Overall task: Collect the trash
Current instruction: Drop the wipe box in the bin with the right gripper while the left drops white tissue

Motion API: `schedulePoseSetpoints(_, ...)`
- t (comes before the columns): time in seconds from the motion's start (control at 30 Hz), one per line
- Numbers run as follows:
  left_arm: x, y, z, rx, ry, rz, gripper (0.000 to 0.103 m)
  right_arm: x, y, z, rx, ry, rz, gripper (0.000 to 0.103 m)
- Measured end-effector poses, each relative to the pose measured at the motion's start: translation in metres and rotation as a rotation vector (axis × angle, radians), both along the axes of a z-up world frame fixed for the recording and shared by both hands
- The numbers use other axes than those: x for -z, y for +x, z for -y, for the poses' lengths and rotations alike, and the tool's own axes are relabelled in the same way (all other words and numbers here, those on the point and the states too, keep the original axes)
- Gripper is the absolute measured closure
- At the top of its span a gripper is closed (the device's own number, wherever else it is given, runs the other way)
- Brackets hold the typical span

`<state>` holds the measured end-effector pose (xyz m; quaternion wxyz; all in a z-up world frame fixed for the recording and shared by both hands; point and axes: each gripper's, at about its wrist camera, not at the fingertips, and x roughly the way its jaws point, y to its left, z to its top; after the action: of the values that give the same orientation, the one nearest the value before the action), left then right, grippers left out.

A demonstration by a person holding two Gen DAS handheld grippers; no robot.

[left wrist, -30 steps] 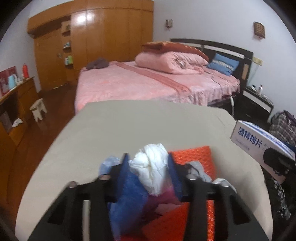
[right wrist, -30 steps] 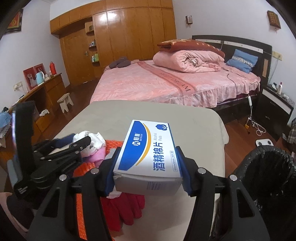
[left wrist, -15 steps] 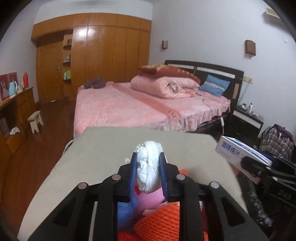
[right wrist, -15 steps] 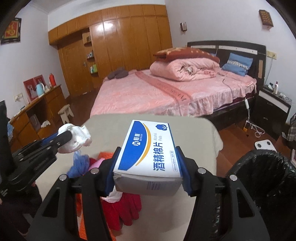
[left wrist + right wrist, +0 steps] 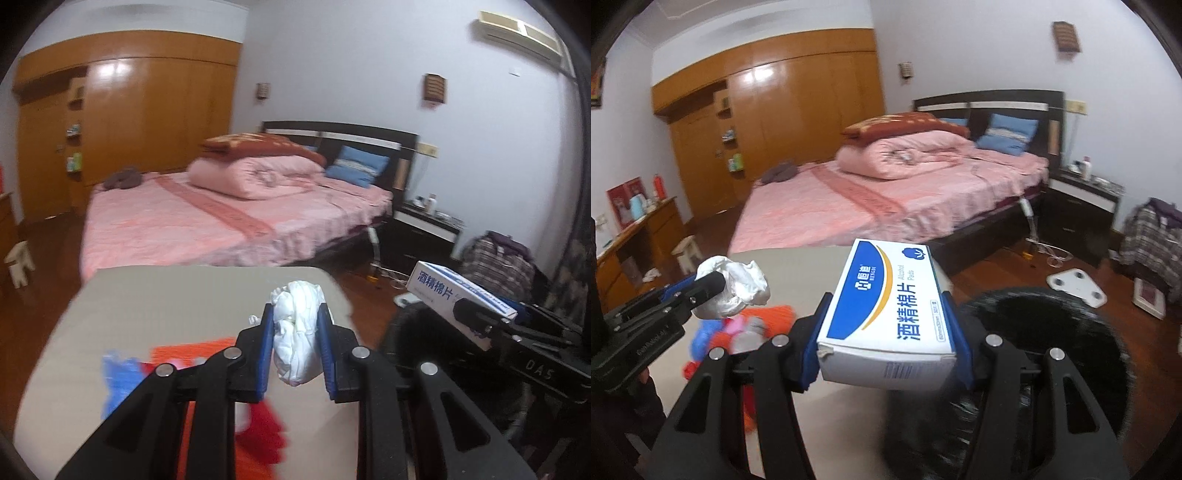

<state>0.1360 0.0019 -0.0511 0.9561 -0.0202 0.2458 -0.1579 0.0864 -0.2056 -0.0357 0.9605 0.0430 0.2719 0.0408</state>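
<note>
The left claw (image 5: pixel 295 341) is gripping a wad (image 5: pixel 298 332) of crumpled white tissue between its 2 blue pads (image 5: pixel 266 350), holding it clear above the tabletop (image 5: pixel 166 302). From the right-hand camera, the same wad (image 5: pixel 733 288) is sticking out past the left claw's tip (image 5: pixel 701 290), well left of the box (image 5: pixel 886 317).

The right claw (image 5: pixel 886 332) is clamping a blue-and-white box of alcohol pads, its pads (image 5: pixel 812 339) pressing on the 2 long sides. The box is lying flat in the grip, label up, its far end pointing toward the bed (image 5: pixel 886 199). In the left-hand camera the box (image 5: pixel 458 295) is showing at the right, held up off the tabletop's right edge.

A bin (image 5: pixel 1034 332) lined with a black bag is standing on the floor just right of the tabletop, near and below the box; its mouth is open and dark. The box is sitting over the bin's left rim rather than over its middle.

On the tabletop, near and left, more trash is lying in a blurred heap (image 5: pixel 738 328): orange netting, something red, something blue and a bit of pink. The heap (image 5: pixel 207 369) is sitting below the left claw, partly hidden by its arms.
</note>
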Motion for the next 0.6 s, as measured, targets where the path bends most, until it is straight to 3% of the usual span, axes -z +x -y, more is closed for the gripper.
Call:
schedulePoseSetpoints(0.43,0.012,0.000,0.136,0.299,-0.031,-0.036,0.078,0.025,-0.045,0.106,0.261,-0.042,-0.033,0.047)
schedulePoseSetpoints(0.5,0.017,0.001,0.149,0.330,-0.036,-0.047,0.064,0.027,-0.047,0.117,0.302,-0.058,-0.039,0.043)
schedulePoseSetpoints(0.57,0.020,0.002,0.154,0.340,-0.036,-0.057,0.044,0.030,-0.051,0.125,0.336,-0.067,-0.040,0.026)
schedulePoseSetpoints(0.6,0.022,0.001,0.152,0.339,-0.040,-0.058,0.042,0.031,-0.054,0.129,0.355,-0.072,-0.033,0.024)
